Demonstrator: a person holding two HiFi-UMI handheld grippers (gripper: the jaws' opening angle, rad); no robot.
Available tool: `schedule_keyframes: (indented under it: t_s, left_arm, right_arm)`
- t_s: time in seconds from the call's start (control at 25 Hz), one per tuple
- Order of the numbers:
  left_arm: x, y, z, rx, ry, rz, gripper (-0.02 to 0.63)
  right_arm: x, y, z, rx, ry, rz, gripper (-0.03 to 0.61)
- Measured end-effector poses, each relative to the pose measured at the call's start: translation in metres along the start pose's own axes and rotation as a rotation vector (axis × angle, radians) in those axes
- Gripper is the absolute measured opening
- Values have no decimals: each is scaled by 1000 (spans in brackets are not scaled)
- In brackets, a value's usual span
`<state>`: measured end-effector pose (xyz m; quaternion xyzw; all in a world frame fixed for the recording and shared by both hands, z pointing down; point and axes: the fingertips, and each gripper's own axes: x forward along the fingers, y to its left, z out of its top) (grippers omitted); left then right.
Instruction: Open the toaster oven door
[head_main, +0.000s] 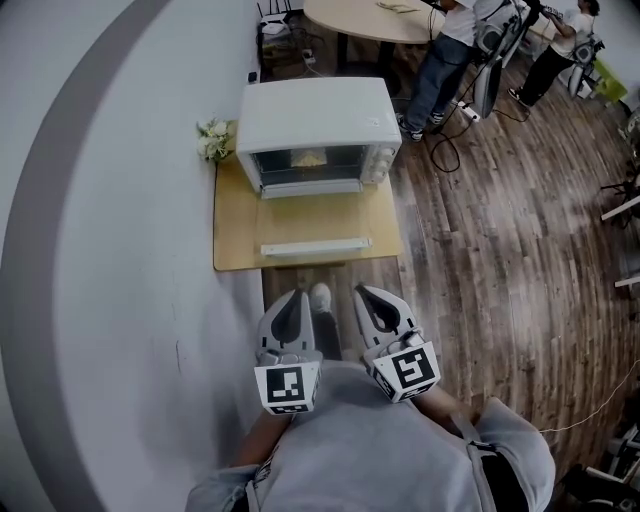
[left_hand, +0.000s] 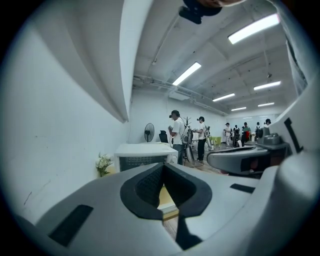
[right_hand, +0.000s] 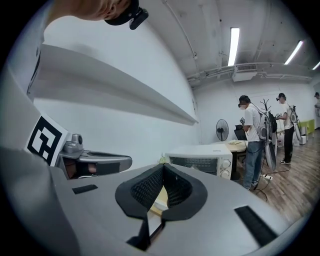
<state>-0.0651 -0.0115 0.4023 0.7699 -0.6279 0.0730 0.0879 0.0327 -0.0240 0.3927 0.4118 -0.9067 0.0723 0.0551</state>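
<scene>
While left gripper and right gripper are closed empty, the toaster oven faces them, crosswise.

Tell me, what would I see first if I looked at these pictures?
A white toaster oven sits on a low wooden table by the white wall, with small white flowers at its left. Nearer the camera, the left gripper and right gripper are side by side, both shut and empty, pointing toward it. People stand at the far right.
</scene>
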Motion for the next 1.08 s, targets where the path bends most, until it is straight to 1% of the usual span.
schedule_keyframes:
  t_s: [0.2,0.72,1.08]
  left_arm:
    - [-3,-4,4,7,-14,-6,3]
    - [-15,-8,13,19,-43,-5,3]
    - [-21,-9,8,23,-43,0,3]
  right_arm:
    - [-6,4,-4,5,12,10,-2]
    - [-13,12,7,-21,-21,21,-3]
    - [-19,14,10,-30,-27,14,-2]
